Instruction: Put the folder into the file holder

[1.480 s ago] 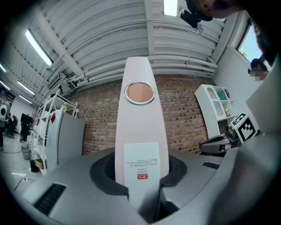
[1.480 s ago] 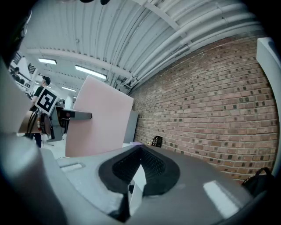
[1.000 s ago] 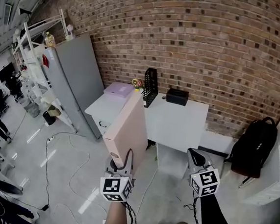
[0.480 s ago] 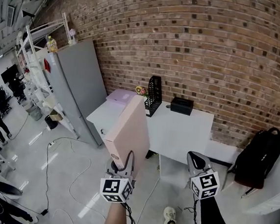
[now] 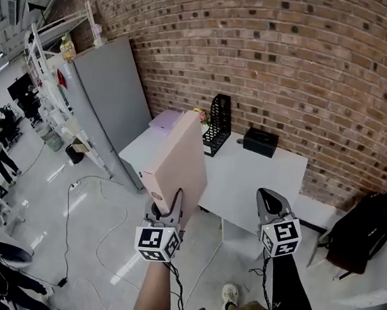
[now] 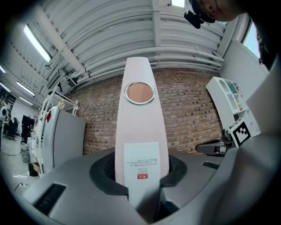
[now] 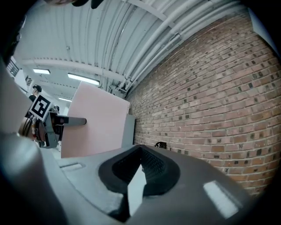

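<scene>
A pink folder (image 5: 179, 158) stands upright in my left gripper (image 5: 164, 208), which is shut on its lower spine end. In the left gripper view the spine (image 6: 141, 127) with its round finger hole and white label rises straight up from between the jaws. The folder hangs in the air over the near left corner of the white table (image 5: 262, 181). The black mesh file holder (image 5: 218, 125) stands at the table's back, by the brick wall, beyond the folder. My right gripper (image 5: 268, 202) is shut and holds nothing, to the right, at the table's front edge.
A black box (image 5: 260, 141) sits on the table to the right of the file holder. A purple item (image 5: 164, 119) lies on a lower surface to the left. A tall grey cabinet (image 5: 107, 95) stands left, a black backpack (image 5: 367, 229) right. Cables (image 5: 86, 205) trail on the floor.
The person has stepped closer to the table. The folder, still held in the left gripper, now reaches over the table's near left corner. The right gripper stays shut.
</scene>
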`<state>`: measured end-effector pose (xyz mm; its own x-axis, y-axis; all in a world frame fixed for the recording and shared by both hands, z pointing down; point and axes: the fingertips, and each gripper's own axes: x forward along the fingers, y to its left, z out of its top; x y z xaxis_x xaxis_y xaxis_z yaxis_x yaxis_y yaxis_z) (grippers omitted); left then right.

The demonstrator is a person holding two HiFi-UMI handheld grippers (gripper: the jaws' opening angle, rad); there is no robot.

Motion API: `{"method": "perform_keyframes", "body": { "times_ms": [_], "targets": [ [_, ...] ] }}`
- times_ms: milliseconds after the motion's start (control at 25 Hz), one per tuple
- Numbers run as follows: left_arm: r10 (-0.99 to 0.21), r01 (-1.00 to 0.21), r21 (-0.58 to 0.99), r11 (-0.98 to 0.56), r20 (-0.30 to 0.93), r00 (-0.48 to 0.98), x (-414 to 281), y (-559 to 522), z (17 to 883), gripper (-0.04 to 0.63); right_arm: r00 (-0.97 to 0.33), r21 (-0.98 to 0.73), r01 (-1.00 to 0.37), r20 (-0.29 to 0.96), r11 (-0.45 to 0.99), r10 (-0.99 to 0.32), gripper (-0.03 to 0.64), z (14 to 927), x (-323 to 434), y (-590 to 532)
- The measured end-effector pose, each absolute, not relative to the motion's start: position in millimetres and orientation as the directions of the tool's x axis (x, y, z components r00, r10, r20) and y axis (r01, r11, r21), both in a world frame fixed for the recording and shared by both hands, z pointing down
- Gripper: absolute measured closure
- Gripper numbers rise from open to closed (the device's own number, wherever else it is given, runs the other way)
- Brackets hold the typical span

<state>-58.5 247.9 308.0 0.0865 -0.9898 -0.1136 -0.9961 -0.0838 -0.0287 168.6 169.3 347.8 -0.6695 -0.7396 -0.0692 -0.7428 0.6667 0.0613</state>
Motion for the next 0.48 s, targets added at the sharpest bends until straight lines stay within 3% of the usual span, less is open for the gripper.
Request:
{"method": "perform_keyframes", "body": {
  "times_ms": [480],
  "targets": [
    [-0.993,-0.999,0.002,-0.039,-0.109,0.038,-78,155,315,0.463,-0.69,0.034,-0.723,-0.069,0.69,-0.72,0.617,358,156,61]
  ]
}}
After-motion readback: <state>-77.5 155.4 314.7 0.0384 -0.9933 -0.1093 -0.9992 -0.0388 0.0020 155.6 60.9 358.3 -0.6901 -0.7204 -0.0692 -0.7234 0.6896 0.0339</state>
